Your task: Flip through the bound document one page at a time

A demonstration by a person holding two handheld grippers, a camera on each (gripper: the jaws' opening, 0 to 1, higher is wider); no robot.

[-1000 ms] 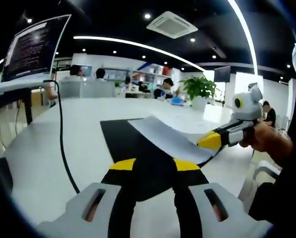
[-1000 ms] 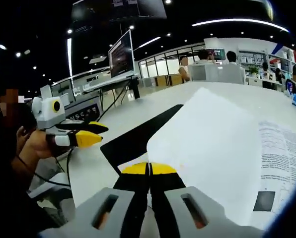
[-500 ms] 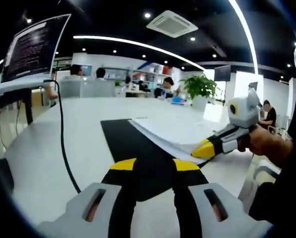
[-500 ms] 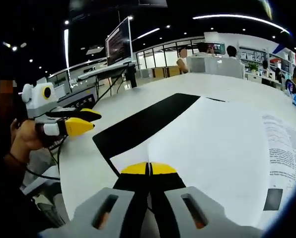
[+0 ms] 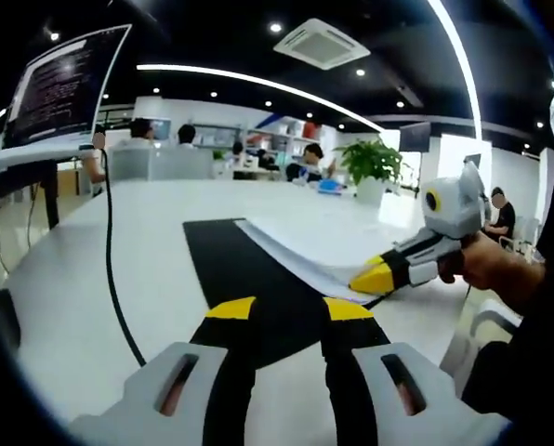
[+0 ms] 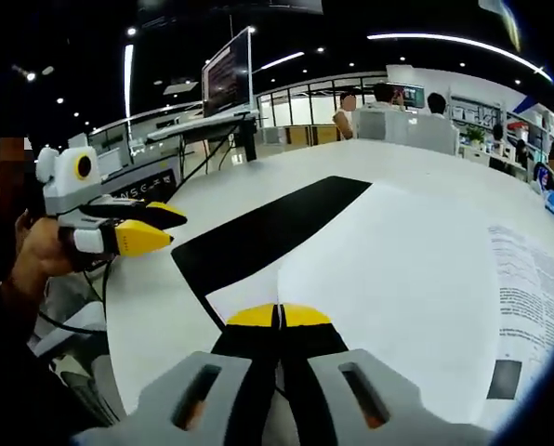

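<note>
Over the last second the right gripper point(image 6: 279, 316), jaws closed on the page edge, has lowered the white printed page point(image 6: 416, 279) flat onto the bound document on the white bench point(image 5: 63, 279), completing one flip, while the left gripper point(image 5: 279, 308) hovers open over the black mat point(image 5: 249, 274).

Left gripper point(image 5: 279, 309): jaws parted, held level by a hand point(image 6: 33, 260). Right gripper point(image 6: 279, 316): jaws closed together, pointing forward.
</note>
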